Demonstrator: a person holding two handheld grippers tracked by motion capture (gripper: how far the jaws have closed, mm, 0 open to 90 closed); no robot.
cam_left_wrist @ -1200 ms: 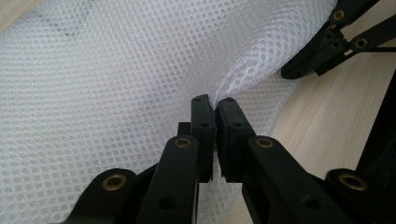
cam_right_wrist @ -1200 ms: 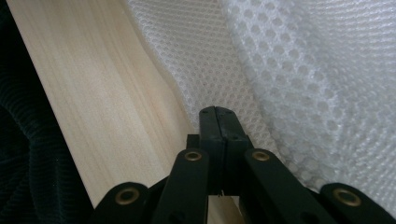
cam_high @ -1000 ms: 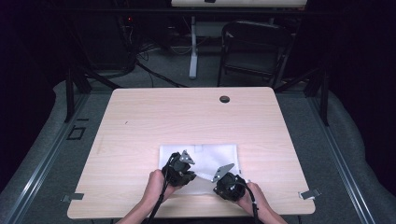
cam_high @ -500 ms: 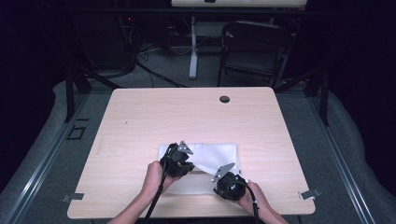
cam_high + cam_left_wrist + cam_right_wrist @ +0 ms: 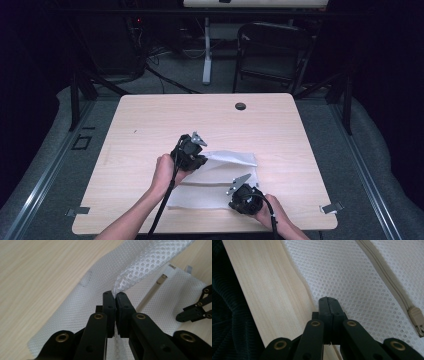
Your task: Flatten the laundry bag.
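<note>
near the counter's front edge: white mesh bag [image 5: 220, 182], long axis along that edge
left tool [image 5: 115, 298]: clamped on the bag's lifted left flap
right tool [image 5: 329, 302]: shut, pinning the front-right corner
next fold: flap heads right, toward the zipper [image 5: 384, 272]

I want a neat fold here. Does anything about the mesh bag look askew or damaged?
No damage shows. The mesh bag lies uneven: the left gripper, shut on a pinch of mesh, lifts one edge into a slanted flap, while the right gripper is shut at the near edge.
</note>
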